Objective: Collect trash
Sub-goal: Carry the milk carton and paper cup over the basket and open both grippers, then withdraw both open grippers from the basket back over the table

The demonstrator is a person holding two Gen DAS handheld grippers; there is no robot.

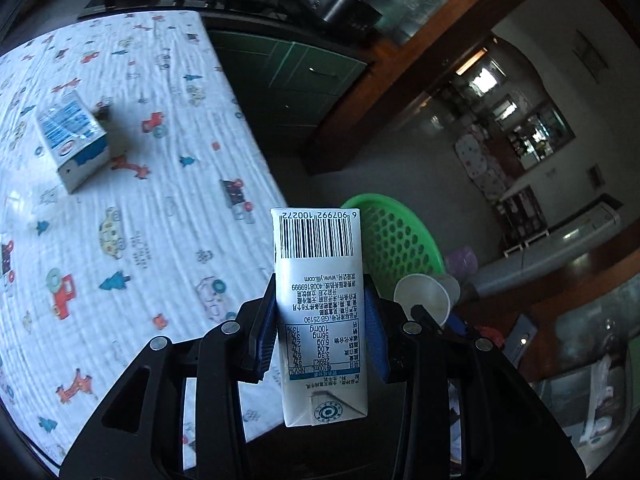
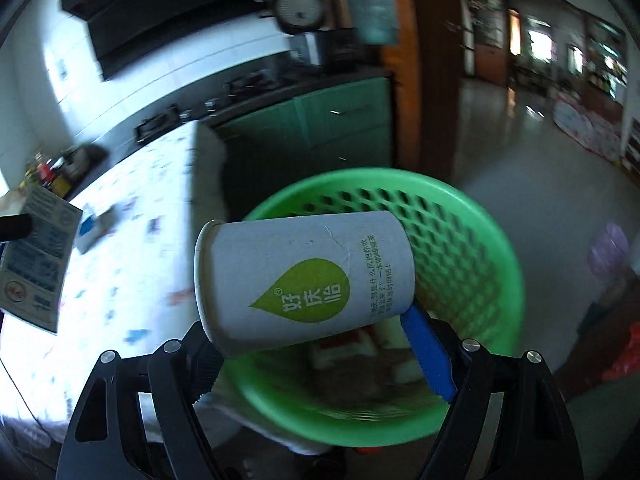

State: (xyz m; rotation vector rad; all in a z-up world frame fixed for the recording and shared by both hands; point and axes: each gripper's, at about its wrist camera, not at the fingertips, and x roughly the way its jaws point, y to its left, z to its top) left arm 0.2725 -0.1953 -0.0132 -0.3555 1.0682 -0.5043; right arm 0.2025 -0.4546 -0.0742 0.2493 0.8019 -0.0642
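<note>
Two grippers are in view, each holding one piece of trash. At ten o'clock in the left wrist view, a second carton [image 1: 74, 140] lies on its side on the patterned tablecloth [image 1: 152, 208], well apart from the rest. At six o'clock, the left gripper [image 1: 322, 344] is clenched on a milk carton [image 1: 320, 312], blue pads [image 1: 266, 344] pressing both narrow sides, barcode end pointing away. Past it at three o'clock stands a green basket [image 1: 400, 240], beside the table edge. In the right wrist view, the right gripper [image 2: 316, 332] grasps a paper cup [image 2: 304, 276] lying sideways, mouth toward nine o'clock, base against the blue pad [image 2: 428, 356]. The cup hangs over the basket [image 2: 508, 280]; some litter lies in the basket bottom, too blurred to identify.
</note>
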